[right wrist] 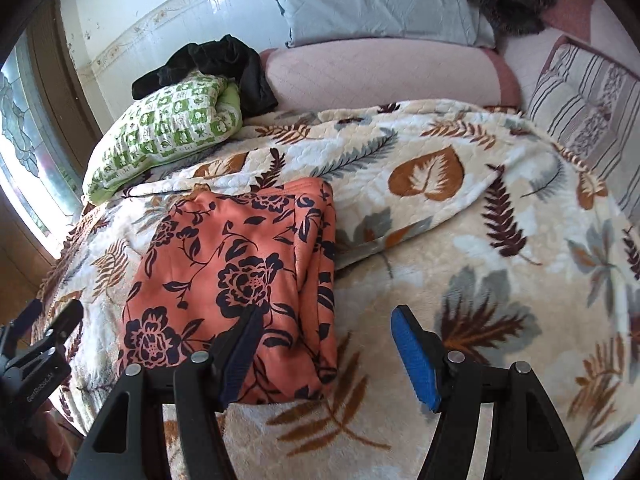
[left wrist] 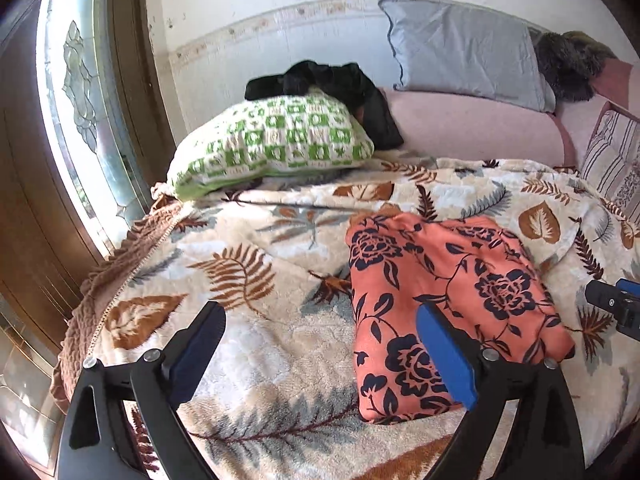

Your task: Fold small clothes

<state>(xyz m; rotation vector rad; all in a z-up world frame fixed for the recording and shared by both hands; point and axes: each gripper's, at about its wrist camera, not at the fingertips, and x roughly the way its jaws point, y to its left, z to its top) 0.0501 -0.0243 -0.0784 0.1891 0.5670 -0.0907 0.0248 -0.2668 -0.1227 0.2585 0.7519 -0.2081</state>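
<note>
An orange garment with dark blue flowers [left wrist: 448, 300] lies folded into a flat rectangle on the leaf-patterned blanket [left wrist: 240, 248]; the right wrist view shows the same garment [right wrist: 236, 276] left of centre. My left gripper [left wrist: 320, 312] hovers over the blanket with its jaws wide open and nothing between them, its right finger [left wrist: 444, 356] in front of the garment's near left corner. My right gripper [right wrist: 324, 316] is open too, over the garment's near right corner, holding nothing. Each gripper's black body shows at the edge of the other's view.
A green and white checked pillow [left wrist: 272, 144] with a black garment [left wrist: 332, 84] on it lies at the back left. A grey pillow [left wrist: 464, 48], a pink bolster [left wrist: 476, 128] and a striped cushion [right wrist: 588, 100] line the head of the bed. A glass door [left wrist: 84, 92] stands at the left.
</note>
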